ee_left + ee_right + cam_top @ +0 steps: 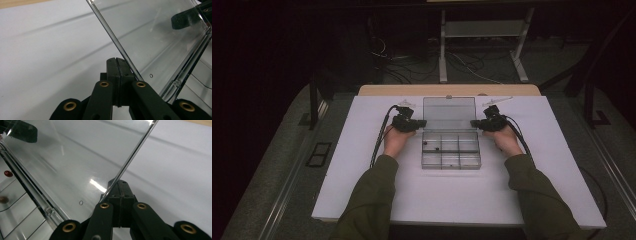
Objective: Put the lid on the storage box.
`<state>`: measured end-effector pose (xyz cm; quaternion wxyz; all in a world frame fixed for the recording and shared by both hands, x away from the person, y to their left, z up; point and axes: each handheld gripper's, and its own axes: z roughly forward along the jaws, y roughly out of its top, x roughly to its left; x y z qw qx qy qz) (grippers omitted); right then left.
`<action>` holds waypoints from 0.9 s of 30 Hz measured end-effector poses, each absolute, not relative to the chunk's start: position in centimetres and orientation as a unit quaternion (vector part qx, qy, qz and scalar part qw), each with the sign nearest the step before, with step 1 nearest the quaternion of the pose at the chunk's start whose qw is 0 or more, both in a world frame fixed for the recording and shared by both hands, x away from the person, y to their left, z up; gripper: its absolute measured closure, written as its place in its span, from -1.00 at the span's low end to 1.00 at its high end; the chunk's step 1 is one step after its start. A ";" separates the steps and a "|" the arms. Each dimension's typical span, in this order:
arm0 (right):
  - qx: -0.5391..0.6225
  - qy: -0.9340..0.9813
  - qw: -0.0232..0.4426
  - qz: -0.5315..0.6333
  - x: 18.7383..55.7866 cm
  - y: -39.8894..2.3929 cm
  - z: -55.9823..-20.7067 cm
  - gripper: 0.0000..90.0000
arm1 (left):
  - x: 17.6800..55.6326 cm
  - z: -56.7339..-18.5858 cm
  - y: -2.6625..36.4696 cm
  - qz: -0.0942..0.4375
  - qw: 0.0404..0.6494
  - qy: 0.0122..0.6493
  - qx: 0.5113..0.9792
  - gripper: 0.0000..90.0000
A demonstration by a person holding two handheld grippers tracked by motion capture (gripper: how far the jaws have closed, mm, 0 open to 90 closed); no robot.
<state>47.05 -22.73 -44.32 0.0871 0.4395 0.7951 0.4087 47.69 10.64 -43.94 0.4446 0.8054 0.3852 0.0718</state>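
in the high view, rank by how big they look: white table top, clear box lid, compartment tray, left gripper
1. white table top
2. compartment tray and clear box lid, too alike to rank
3. left gripper, smallest

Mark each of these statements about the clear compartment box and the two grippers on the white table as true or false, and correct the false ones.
1. The lid of the clear box is raised. True.
2. The left gripper has its jaws wide open. False: the jaws are shut, pads together, at the lid's side edge.
3. The right gripper sits at the opposite side edge of the lid, jaws shut. True.
4. Every compartment of the box is empty. False: a few small items lie in them, among them a small red piece.
5. The box stands on a white table. True.
6. Both hands rest in the person's lap. False: each hand holds a gripper beside the box.
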 end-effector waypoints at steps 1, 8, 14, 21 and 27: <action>0.437 0.795 0.089 0.410 47.0 -22.7 -44.3 0.98 | 47.7 -43.9 10.6 0.072 0.447 0.385 0.805 0.98; 0.436 0.794 0.091 0.414 46.9 -22.8 -43.9 0.98 | 47.7 -43.6 10.6 0.075 0.450 0.383 0.803 0.98; 0.435 0.794 0.094 0.414 47.0 -22.8 -43.9 0.98 | 47.9 -43.7 10.5 0.078 0.449 0.383 0.803 0.98; 0.437 0.792 0.095 0.415 47.7 -22.8 -44.0 0.98 | 48.4 -43.8 10.3 0.080 0.445 0.385 0.804 0.98; 0.435 0.790 0.095 0.422 47.9 -22.9 -43.7 0.98 | 48.7 -43.5 10.3 0.083 0.457 0.387 0.797 0.98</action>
